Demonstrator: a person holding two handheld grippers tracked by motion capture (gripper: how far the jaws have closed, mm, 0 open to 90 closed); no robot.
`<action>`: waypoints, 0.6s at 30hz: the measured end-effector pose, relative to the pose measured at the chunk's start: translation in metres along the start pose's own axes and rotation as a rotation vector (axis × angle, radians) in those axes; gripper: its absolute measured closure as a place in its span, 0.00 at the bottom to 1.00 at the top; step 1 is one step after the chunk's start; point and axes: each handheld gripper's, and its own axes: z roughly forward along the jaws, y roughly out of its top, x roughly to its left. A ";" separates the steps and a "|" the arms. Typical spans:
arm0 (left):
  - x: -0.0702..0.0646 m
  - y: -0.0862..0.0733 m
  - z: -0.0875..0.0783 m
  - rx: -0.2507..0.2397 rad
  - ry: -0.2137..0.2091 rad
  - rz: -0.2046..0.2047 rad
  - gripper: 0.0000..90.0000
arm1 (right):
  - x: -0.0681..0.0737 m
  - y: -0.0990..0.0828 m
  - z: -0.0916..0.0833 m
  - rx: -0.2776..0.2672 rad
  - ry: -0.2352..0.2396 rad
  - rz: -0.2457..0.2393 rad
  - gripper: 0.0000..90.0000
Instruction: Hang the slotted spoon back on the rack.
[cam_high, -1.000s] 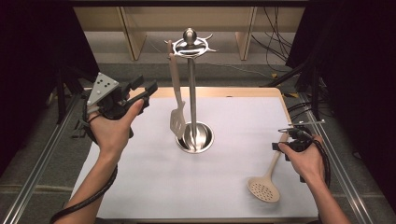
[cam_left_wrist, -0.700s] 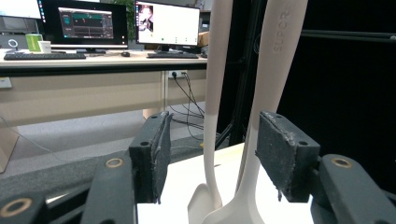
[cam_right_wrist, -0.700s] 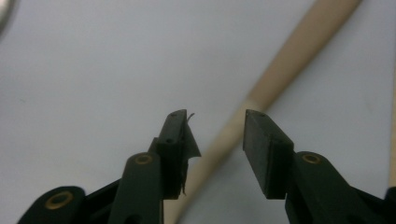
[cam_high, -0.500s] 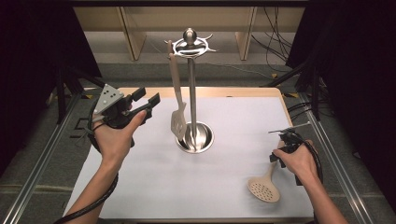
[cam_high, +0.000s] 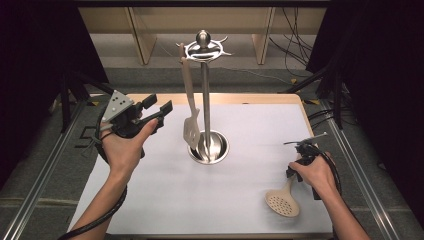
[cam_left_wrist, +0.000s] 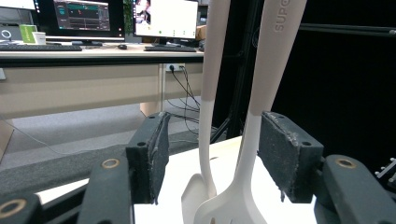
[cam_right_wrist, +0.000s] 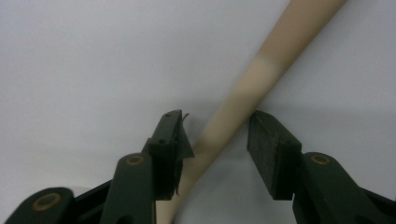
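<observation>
A wooden table (cam_high: 260, 98) stands mid-frame in the high view, most of its top under a white sheet (cam_high: 200, 190). Metal rails (cam_high: 42, 180) run along both sides, at lower left and lower right, over grey floor (cam_high: 150, 75). Black curtains (cam_high: 35, 45) close off the upper left and upper right corners. Across the top stands pale wooden furniture (cam_high: 140, 35) with upright legs, and dark cables (cam_high: 295, 30) trail on the floor at upper right. In the left gripper view, a long desk (cam_left_wrist: 84, 56) crosses the upper left, carrying lit monitors (cam_left_wrist: 163, 17), a keyboard (cam_left_wrist: 35, 47) and a mouse (cam_left_wrist: 122, 46), with cables hanging below its edge.
</observation>
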 end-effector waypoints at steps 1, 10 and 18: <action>0.000 0.000 0.000 0.001 0.000 0.001 0.47 | 0.000 0.001 0.000 -0.005 -0.030 0.001 0.64; 0.001 0.000 0.001 0.003 -0.002 0.003 0.47 | 0.007 0.002 0.000 -0.010 -0.002 -0.017 0.70; 0.001 -0.001 0.001 0.014 -0.003 0.004 0.47 | 0.022 0.004 0.006 -0.037 0.037 -0.132 0.85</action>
